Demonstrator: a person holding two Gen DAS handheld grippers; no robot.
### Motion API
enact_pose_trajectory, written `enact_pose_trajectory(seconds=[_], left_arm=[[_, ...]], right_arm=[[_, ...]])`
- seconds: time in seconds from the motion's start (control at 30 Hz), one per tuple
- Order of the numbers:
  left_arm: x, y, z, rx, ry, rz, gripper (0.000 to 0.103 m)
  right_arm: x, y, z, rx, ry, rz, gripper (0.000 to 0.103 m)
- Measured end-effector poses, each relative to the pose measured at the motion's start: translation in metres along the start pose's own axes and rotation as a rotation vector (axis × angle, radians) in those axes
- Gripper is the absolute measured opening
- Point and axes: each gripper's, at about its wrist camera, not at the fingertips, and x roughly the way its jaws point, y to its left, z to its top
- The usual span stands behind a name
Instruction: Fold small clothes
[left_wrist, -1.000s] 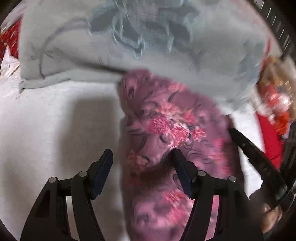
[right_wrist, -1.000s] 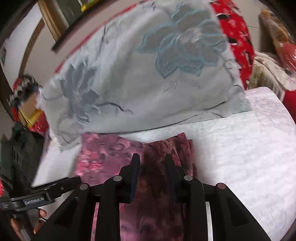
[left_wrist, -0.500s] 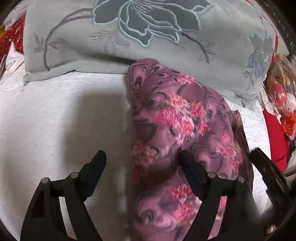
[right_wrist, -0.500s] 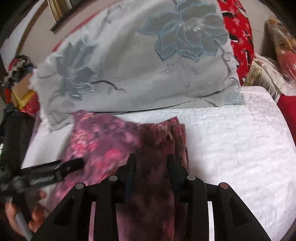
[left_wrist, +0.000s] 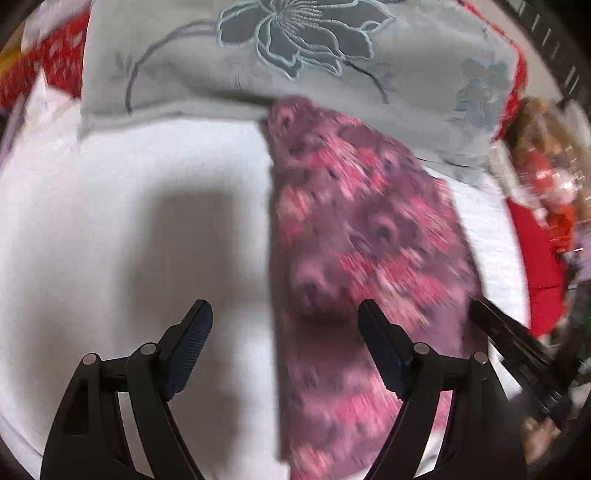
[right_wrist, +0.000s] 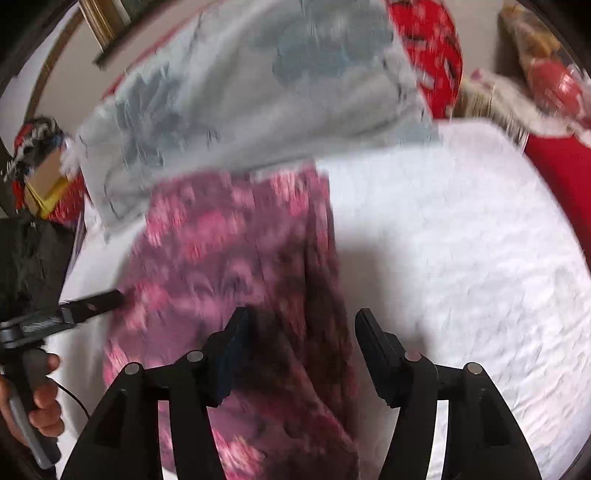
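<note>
Purple-pink floral garment (left_wrist: 354, 251) lies lengthwise on the white quilted bed cover (left_wrist: 129, 206), its far end touching the lower edge of a grey pillow (left_wrist: 295, 66) embroidered with a large blue-outlined flower. In the left wrist view the left gripper (left_wrist: 284, 325) hangs above the garment's near left edge, fingers (left_wrist: 192, 336) spread wide with nothing clamped; one finger is over bare bed cover, the other over the cloth. The right gripper (right_wrist: 301, 332) sits over the darker, bunched right edge of the garment, and its jaws are opening; a fold of the fabric lies between them, but the pads do not press on it as far as the blurred frame shows. In the right wrist view the other gripper's black finger reaches in from the left, touching or just above the garment's left edge; a hand (right_wrist: 37, 398) holds its grey handle. A pale label on that tool's body is too smeared to read. Red patterned fabric (right_wrist: 432, 51) shows behind the pillow. Both views are motion-blurred; no other writing is legible.
</note>
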Motion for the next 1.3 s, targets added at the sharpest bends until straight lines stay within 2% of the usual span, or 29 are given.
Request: enact_pose_trajectory(seconds=[0.03, 0.07, 0.13, 0.2, 0.3, 0.37, 0.4, 0.43, 0.47, 0.53, 0.63, 0.73, 0.8, 0.83, 0.87, 0.9, 1.0, 1.03, 1.07, 1.1, 1.17, 1.23, 1.3], left_arm=[[-0.002, 0.003, -0.006, -0.017, -0.001, -0.021, 0.082], [0.001, 0.006, -0.014, -0.034, 0.005, -0.018, 0.082], [0.015, 0.007, -0.021, -0.035, 0.040, -0.016, 0.083], [0.020, 0.012, -0.022, -0.065, 0.068, -0.046, 0.083], [0.003, 0.022, -0.013, -0.091, 0.054, -0.091, 0.082], [-0.009, 0.027, 0.001, -0.100, 0.002, -0.081, 0.082], [-0.010, 0.028, 0.006, -0.103, -0.006, -0.080, 0.082], [-0.011, 0.028, 0.012, -0.108, -0.010, -0.080, 0.082], [-0.009, 0.027, 0.020, -0.114, -0.011, -0.086, 0.082], [-0.003, 0.023, 0.036, -0.116, -0.007, -0.096, 0.082], [0.017, 0.001, 0.059, -0.081, -0.007, -0.080, 0.082], [0.040, -0.008, 0.073, -0.052, -0.007, -0.024, 0.082], [0.065, -0.008, 0.078, -0.063, 0.023, 0.028, 0.083], [0.076, -0.004, 0.079, -0.082, 0.051, 0.020, 0.086], [0.083, 0.002, 0.079, -0.109, 0.061, -0.007, 0.088], [0.081, 0.005, 0.079, -0.124, 0.044, -0.019, 0.089], [0.072, 0.004, 0.080, -0.090, 0.060, -0.018, 0.087], [0.065, 0.008, 0.078, -0.087, 0.053, -0.032, 0.087], [0.056, 0.013, 0.072, -0.087, 0.042, -0.053, 0.087], [0.047, 0.019, 0.063, -0.095, 0.035, -0.079, 0.087], [0.036, 0.031, 0.044, -0.124, 0.032, -0.142, 0.087], [0.037, 0.038, 0.020, -0.180, 0.057, -0.216, 0.087], [0.047, 0.036, 0.005, -0.207, 0.094, -0.239, 0.087]], right_arm=[[-0.006, 0.001, -0.001, -0.019, -0.027, 0.009, 0.016], [-0.008, 0.000, -0.001, -0.018, -0.050, -0.005, 0.012], [0.003, -0.006, -0.004, 0.002, -0.018, -0.026, 0.012], [0.014, -0.009, -0.006, 0.005, 0.014, -0.039, 0.012], [-0.003, -0.014, 0.006, 0.085, -0.034, 0.005, 0.015], [-0.010, -0.019, 0.017, 0.140, -0.083, 0.037, 0.023], [-0.010, -0.022, 0.025, 0.171, -0.090, 0.067, 0.029], [-0.007, -0.024, 0.033, 0.197, -0.097, 0.086, 0.039], [-0.003, -0.024, 0.041, 0.205, -0.105, 0.081, 0.041], [0.007, -0.018, 0.054, 0.191, -0.112, 0.062, 0.041], [0.024, -0.003, 0.071, 0.153, -0.127, 0.091, 0.041], [0.044, 0.010, 0.083, 0.110, -0.137, 0.088, 0.037], [0.062, 0.010, 0.089, 0.093, -0.102, 0.034, 0.035], [0.079, 0.008, 0.090, 0.074, -0.048, -0.051, 0.029], [0.091, 0.004, 0.090, 0.064, -0.017, -0.079, 0.024], [0.090, 0.003, 0.091, 0.067, -0.037, -0.074, 0.023], [0.077, -0.002, 0.097, 0.090, -0.036, -0.064, 0.023], [0.067, -0.005, 0.095, 0.097, -0.050, -0.061, 0.024], [0.059, -0.008, 0.093, 0.106, -0.058, -0.052, 0.032], [0.049, -0.014, 0.087, 0.122, -0.063, -0.025, 0.034], [0.032, -0.027, 0.069, 0.161, -0.051, 0.080, 0.053], [0.026, -0.039, 0.045, 0.203, -0.026, 0.122, 0.062], [0.034, -0.042, 0.030, 0.207, 0.026, 0.124, 0.061]])
